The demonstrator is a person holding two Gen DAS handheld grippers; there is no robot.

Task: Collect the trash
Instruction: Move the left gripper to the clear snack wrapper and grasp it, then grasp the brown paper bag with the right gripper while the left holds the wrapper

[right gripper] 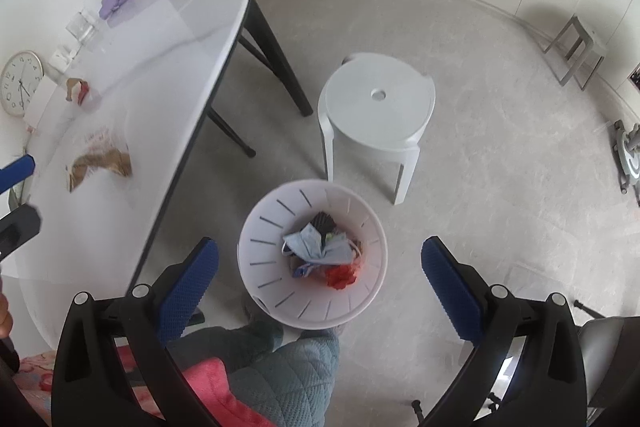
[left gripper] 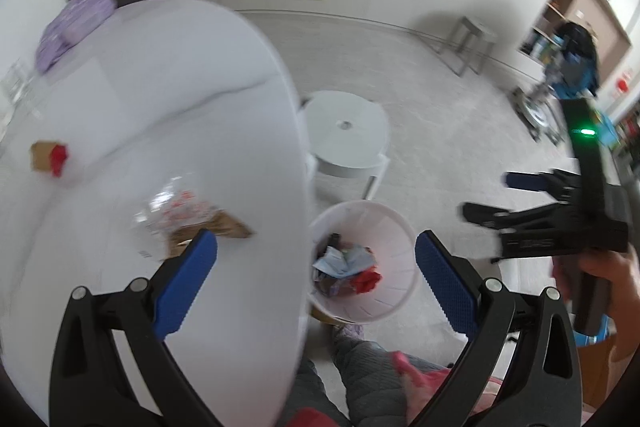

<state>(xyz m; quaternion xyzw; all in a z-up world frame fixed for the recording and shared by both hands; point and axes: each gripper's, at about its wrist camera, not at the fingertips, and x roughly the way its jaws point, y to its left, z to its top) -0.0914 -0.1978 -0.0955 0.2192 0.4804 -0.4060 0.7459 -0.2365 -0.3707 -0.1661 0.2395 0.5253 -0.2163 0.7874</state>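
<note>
Both tongs, the right tongs [right gripper: 319,259] and the left tongs [left gripper: 316,251], are gaping empty above the bin [right gripper: 256,227]; the torn wrapper [right gripper: 102,163] is lying on the table [right gripper: 180,67] beside the bin (approach low, pinch the flat edge).

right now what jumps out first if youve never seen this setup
The white slotted bin on the floor, right under the open right gripper, already holds a blue mask and red scraps. Behind it stands a round white stool. On the white table to the left, a clear and brown wrapper still lies near the open left gripper.
</note>
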